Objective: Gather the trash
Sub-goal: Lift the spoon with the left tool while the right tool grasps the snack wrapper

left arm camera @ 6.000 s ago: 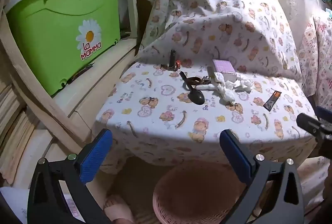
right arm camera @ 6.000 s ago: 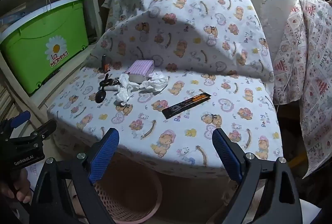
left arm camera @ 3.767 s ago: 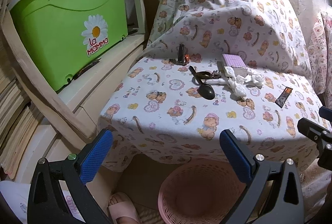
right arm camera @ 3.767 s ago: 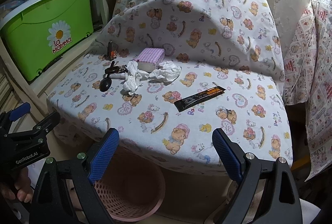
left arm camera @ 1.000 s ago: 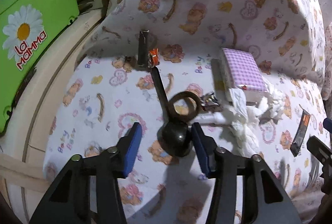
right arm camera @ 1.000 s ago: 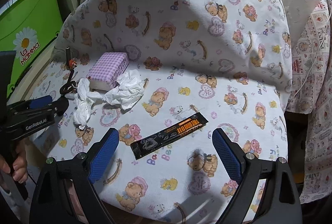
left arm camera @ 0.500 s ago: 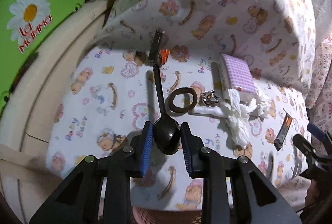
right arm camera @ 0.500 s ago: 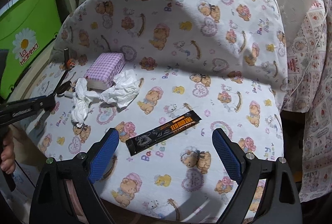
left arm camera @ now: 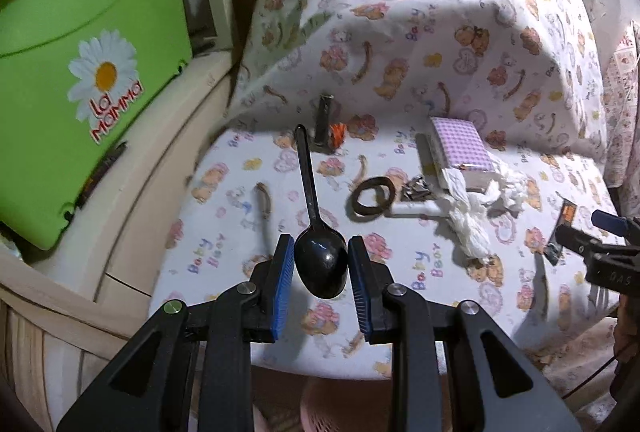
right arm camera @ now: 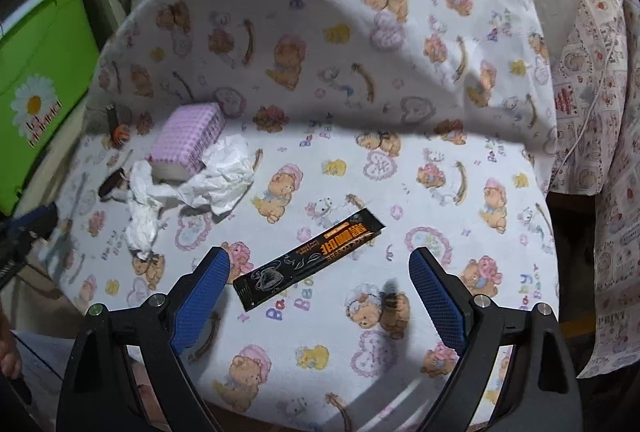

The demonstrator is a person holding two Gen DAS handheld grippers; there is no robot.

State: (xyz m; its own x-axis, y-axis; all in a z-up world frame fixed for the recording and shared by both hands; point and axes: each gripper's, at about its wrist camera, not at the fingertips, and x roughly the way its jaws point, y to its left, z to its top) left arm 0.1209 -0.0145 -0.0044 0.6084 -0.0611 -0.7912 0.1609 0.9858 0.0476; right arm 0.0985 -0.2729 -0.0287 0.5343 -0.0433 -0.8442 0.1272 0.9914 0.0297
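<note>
Nearest, the left hand-held gripper (left arm camera: 320, 272) has its blue pads pressed on the bowl of a black plastic spoon (left arm camera: 318, 244), jaws narrowed around it, the handle pointing away over the counter (left arm camera: 224, 232) with its teddy-bear cloth. The right hand-held gripper (right arm camera: 318, 292) stands wide open and holds nothing; a black sachet (right arm camera: 310, 258) lies flat on the cloth between its fingers, touching neither. Below the counter's front edge, a pink basket (left arm camera: 344, 408) shows in part. Farther in lie a brown ring (left arm camera: 374, 197), a bit of crumpled foil (left arm camera: 417, 189), a white tube (left arm camera: 416, 210) and crumpled white tissue (right arm camera: 218, 178) against a purple checked packet (right arm camera: 188, 140). Beyond these, a small dark upright thing (left arm camera: 324, 118) with an orange piece beside it. Off to the left, a green tub (left arm camera: 80, 72) sits on a shelf.
</note>
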